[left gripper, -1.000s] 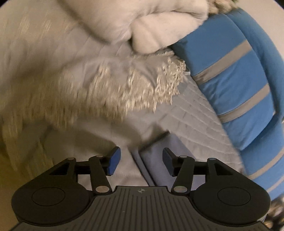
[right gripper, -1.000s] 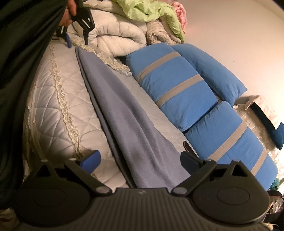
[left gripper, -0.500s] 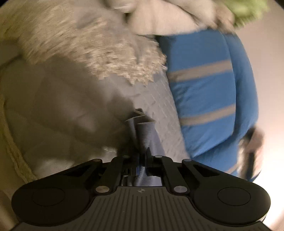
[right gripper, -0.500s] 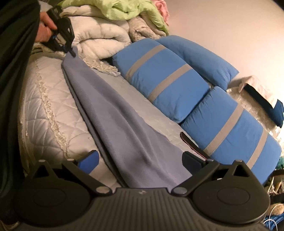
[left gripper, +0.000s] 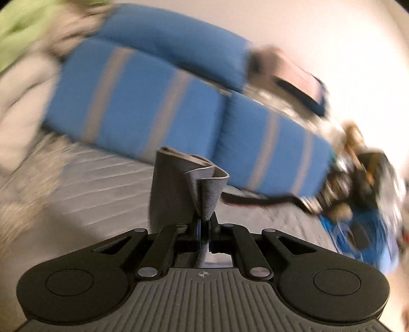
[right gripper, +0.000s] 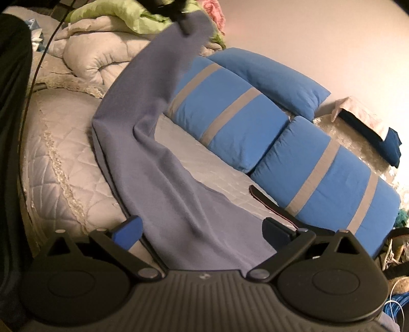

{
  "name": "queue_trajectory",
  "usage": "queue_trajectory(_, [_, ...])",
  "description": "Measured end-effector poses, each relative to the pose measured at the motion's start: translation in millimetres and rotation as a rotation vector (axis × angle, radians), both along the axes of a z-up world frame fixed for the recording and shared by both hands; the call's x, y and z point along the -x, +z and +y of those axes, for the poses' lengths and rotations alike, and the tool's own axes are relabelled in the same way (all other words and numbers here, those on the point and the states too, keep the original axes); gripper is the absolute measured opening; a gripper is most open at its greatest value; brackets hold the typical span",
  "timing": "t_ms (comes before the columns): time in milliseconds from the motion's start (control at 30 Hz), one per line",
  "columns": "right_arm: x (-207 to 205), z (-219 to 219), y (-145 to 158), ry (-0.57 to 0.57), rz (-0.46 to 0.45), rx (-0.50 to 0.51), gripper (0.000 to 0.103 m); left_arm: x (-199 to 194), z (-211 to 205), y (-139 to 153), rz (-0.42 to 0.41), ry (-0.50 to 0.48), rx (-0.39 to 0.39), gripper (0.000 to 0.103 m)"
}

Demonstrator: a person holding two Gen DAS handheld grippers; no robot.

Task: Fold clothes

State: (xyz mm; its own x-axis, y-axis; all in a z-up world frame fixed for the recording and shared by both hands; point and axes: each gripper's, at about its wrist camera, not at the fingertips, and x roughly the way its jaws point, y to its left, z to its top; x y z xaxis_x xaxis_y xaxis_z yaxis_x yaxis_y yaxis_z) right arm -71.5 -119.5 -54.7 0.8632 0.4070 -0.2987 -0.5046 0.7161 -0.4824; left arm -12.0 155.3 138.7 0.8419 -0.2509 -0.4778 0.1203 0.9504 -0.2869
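A long grey-blue cloth [right gripper: 158,163] stretches along the quilted bed [right gripper: 58,143]. My left gripper [left gripper: 203,224] is shut on its far end [left gripper: 184,184], and the pinched corner sticks up in folds past the fingertips. In the right wrist view that gripper [right gripper: 182,24] holds the end high above the bed, near the top edge, so the cloth hangs in a curve. My right gripper [right gripper: 202,228] stands open over the near end of the cloth, which passes between its blue pads [right gripper: 129,228] without being pinched.
Blue cushions with grey stripes [right gripper: 230,112] line the far side of the bed against the wall. A heap of white and green bedding [right gripper: 102,46] is piled at the head. A dark strap [right gripper: 268,201] lies by the cushions. A dark sleeve [right gripper: 12,127] fills the left edge.
My left gripper closed on the cloth's far end, then lifted it high and swung it over the bed, rolling as it went. The right gripper stayed open and barely moved.
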Motion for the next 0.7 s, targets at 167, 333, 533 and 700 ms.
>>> queue_trajectory(167, [-3,-13,2,-0.034,0.017,-0.031,0.103,-22,-74,-1,0.025,-0.146,-0.079,0.004])
queue_trajectory(333, [-8,-24,1,-0.064,0.035,-0.048,0.103,-28,-116,-10,0.041,-0.220,-0.107,0.004])
queue_trajectory(533, [-12,-27,2,-0.093,0.048,-0.064,0.103,-38,-138,-21,0.077,-0.222,-0.117,0.004])
queue_trajectory(700, [-17,-27,0,-0.113,0.061,-0.057,0.103,-47,-162,-42,0.130,-0.286,-0.121,0.005])
